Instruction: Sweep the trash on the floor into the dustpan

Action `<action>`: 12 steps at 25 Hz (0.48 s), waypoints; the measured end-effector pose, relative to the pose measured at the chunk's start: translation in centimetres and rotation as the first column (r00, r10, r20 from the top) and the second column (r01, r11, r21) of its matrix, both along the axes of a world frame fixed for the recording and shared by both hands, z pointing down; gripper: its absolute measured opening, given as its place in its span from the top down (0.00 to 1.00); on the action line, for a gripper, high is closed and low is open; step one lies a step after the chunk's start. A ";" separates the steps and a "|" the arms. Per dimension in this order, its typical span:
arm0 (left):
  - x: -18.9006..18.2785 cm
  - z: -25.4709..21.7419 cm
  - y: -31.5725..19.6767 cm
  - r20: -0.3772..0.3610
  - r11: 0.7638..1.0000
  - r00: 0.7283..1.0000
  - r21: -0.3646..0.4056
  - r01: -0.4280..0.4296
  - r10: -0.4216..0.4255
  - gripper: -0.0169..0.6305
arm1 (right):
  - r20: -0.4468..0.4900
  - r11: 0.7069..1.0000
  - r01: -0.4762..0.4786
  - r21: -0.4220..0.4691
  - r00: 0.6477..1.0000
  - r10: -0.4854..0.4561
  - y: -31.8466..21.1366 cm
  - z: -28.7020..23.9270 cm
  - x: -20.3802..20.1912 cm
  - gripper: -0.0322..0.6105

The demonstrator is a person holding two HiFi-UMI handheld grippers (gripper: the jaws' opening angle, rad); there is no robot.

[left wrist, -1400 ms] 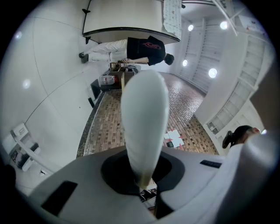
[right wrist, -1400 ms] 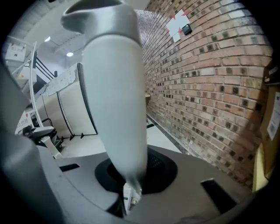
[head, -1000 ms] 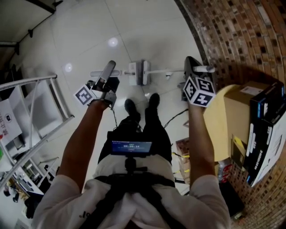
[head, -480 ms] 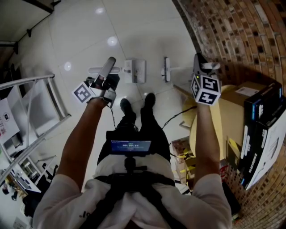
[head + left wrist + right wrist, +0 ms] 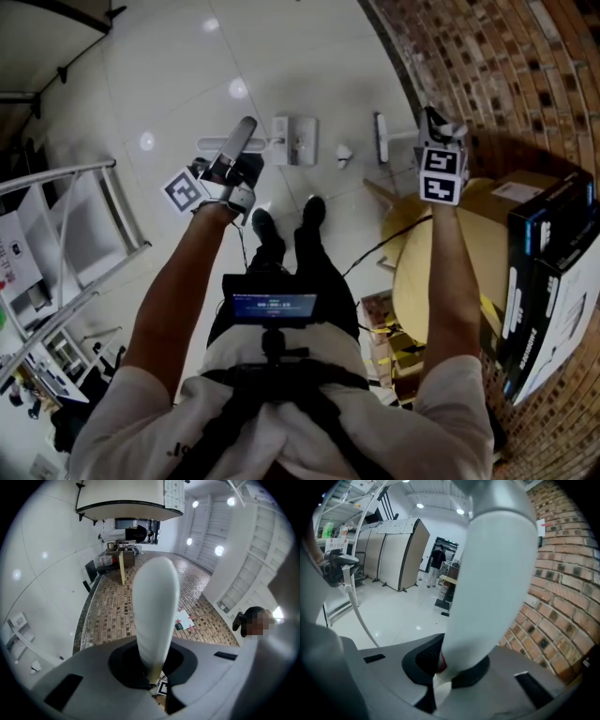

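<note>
A small white scrap of trash (image 5: pixel 344 152) is seen on the pale floor (image 5: pixel 187 75) in the upper middle of the head view. It lies between the dustpan (image 5: pixel 295 141) on its left and the broom (image 5: pixel 382 138) on its right, apart from both. The left gripper (image 5: pixel 234 164) is clamped tight on the white dustpan handle (image 5: pixel 154 606). The right gripper (image 5: pixel 433 124) — close to the brick wall (image 5: pixel 506 66) at upper right — is clamped on the broom handle (image 5: pixel 492 573).

Your head view looks steeply down at the white floor (image 5: pixel 178 84), your gripper views look close along their jaws across the room, all share floor and brick wall (image 5: pixel 506 84)
</note>
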State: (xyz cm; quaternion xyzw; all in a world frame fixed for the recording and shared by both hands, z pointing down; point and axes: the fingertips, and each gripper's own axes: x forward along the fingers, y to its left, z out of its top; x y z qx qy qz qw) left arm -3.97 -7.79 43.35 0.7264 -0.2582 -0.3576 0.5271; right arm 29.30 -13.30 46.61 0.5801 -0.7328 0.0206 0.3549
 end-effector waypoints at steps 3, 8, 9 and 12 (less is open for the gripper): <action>1.3 0.5 0.1 -0.007 1.000 1.000 -0.021 -0.006 0.005 0.97 | -0.069 1.000 0.028 -0.014 0.997 -0.029 -0.2 1.4 0.2 0.93; 2.7 1.9 0.7 -0.004 0.998 1.000 -0.061 -0.014 0.014 0.97 | -0.151 0.995 0.056 -0.083 0.986 -0.068 0.8 5.8 -0.3 0.93; 2.8 2.1 0.8 -0.004 0.998 1.000 -0.066 -0.015 0.015 0.97 | -0.152 0.994 0.048 -0.098 0.986 -0.062 1.3 6.7 -0.3 0.93; 2.9 2.1 1.2 0.005 0.997 1.000 -0.068 -0.030 0.031 0.97 | -0.114 0.992 0.011 -0.123 0.993 -0.025 2.6 8.9 -0.3 0.93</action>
